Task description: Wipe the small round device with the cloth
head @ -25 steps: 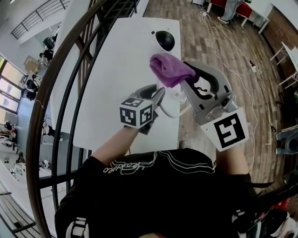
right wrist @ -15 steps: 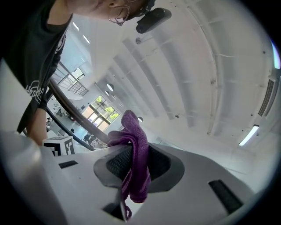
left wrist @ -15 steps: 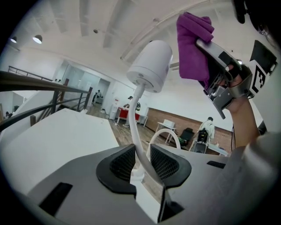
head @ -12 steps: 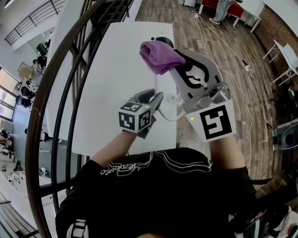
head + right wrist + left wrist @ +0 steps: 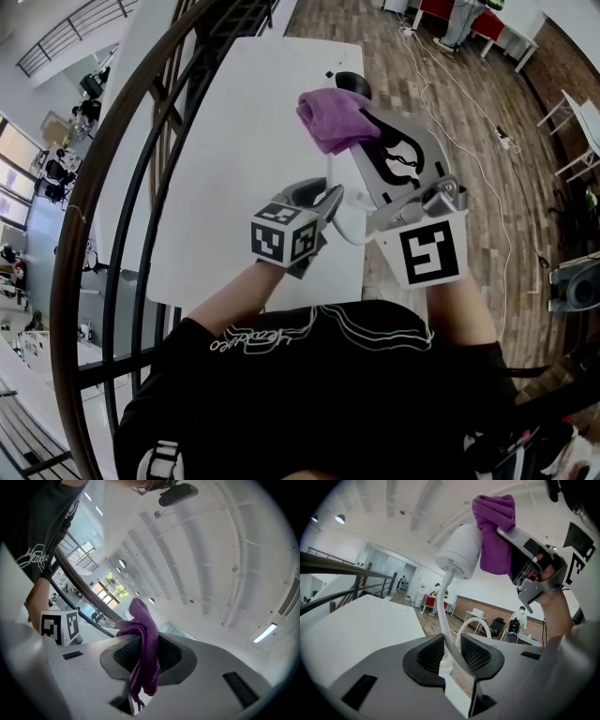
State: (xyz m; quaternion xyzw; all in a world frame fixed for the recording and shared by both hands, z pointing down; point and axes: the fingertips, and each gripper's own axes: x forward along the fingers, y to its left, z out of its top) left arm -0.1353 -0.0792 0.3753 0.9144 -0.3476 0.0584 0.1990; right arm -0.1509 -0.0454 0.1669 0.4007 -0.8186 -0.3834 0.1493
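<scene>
Now the small round device (image 5: pixel 461 549), a white dome-shaped unit, stands raised in the air on its stiff white cable (image 5: pixel 446 602). The purple cloth (image 5: pixel 494 531) touches the device's side, bunched up over its upper edge. The right gripper (image 5: pixel 145 656) reaches in beside the device, and its fingers (image 5: pixel 124 653) are clamped on the cloth. A loose fold hangs down between them and a tuft pokes out beyond their tips.

Below the device, the cable curves down into the left gripper (image 5: pixel 451 654). That gripper's fingers (image 5: pixel 429 654) are closed on the cable from both sides, and the rest of the cable loops away behind them.

From the head view, the device sits half hidden behind the cloth, over the far part of the white worktop (image 5: pixel 244 141). Both grippers lie on the near side of the device. A wooden floor (image 5: pixel 441 122) lies beyond it, to the right of the worktop.
</scene>
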